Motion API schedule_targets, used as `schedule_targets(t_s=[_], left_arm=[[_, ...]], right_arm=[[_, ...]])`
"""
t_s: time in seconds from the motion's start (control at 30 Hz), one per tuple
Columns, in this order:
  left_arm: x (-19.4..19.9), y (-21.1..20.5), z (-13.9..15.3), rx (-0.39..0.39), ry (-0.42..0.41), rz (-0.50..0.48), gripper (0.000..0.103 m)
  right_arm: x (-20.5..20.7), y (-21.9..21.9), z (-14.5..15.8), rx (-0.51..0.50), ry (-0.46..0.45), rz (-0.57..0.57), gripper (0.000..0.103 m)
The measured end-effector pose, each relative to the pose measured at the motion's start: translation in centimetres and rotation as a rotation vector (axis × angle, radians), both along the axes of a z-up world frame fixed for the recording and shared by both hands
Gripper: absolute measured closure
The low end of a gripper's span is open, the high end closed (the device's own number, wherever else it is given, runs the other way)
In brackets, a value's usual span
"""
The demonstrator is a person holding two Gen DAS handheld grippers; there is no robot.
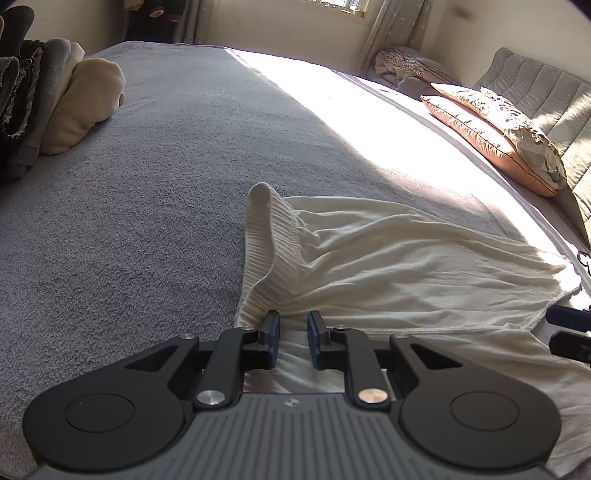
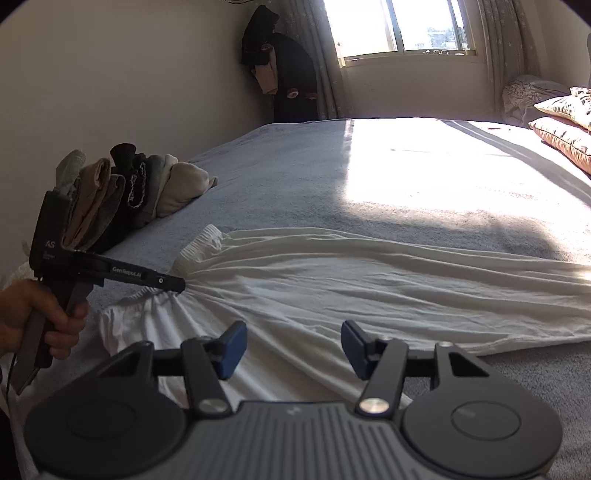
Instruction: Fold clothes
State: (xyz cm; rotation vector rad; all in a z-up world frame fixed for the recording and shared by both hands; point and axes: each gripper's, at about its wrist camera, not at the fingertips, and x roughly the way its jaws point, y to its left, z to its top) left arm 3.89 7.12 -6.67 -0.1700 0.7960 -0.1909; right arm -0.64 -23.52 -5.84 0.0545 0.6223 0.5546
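Note:
A cream-white garment (image 1: 388,258) with a ribbed elastic waistband (image 1: 266,236) lies spread on the grey bed cover (image 1: 147,221). My left gripper (image 1: 293,339) sits at the waistband edge, its jaws narrowly apart with fabric pinched between them. The cloth's creases (image 2: 295,280) fan out from its tip (image 2: 177,284), and a hand (image 2: 33,317) holds its handle. My right gripper (image 2: 293,347) hovers open over the garment's near edge (image 2: 369,280), nothing between its blue pads (image 2: 232,343). Its tips also show at the right edge (image 1: 569,332) of the left wrist view.
A row of folded clothes (image 2: 147,188) stands at the bed's left side (image 1: 55,110). Pillows (image 1: 498,129) lie against a grey padded headboard (image 1: 546,96) on the right. Dark clothes (image 2: 284,74) hang in the corner by the window (image 2: 399,26). Sunlight crosses the bed (image 2: 424,166).

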Motion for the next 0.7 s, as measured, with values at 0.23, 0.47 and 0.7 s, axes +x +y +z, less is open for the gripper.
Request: schedule_targets(t_s=[0.23,0.47,0.7], left_arm=[[-0.1,0.9,-0.2,-0.046,0.015,-0.021,0.084],[-0.1,0.7,-0.2,-0.035,0.02,-0.043,0.084],[0.2,1.3,-0.1,-0.078,0.035,-0.036,0.084]], right_arm=[[12.8,8.8,-1.1,-0.041,0.155,0.117,0.044],[17.9,16.4,-3.7,-0.264,0.108,0.099,0.04],[20.5,17.5,-4.6,-0.271,0.068,-0.014,0.029]])
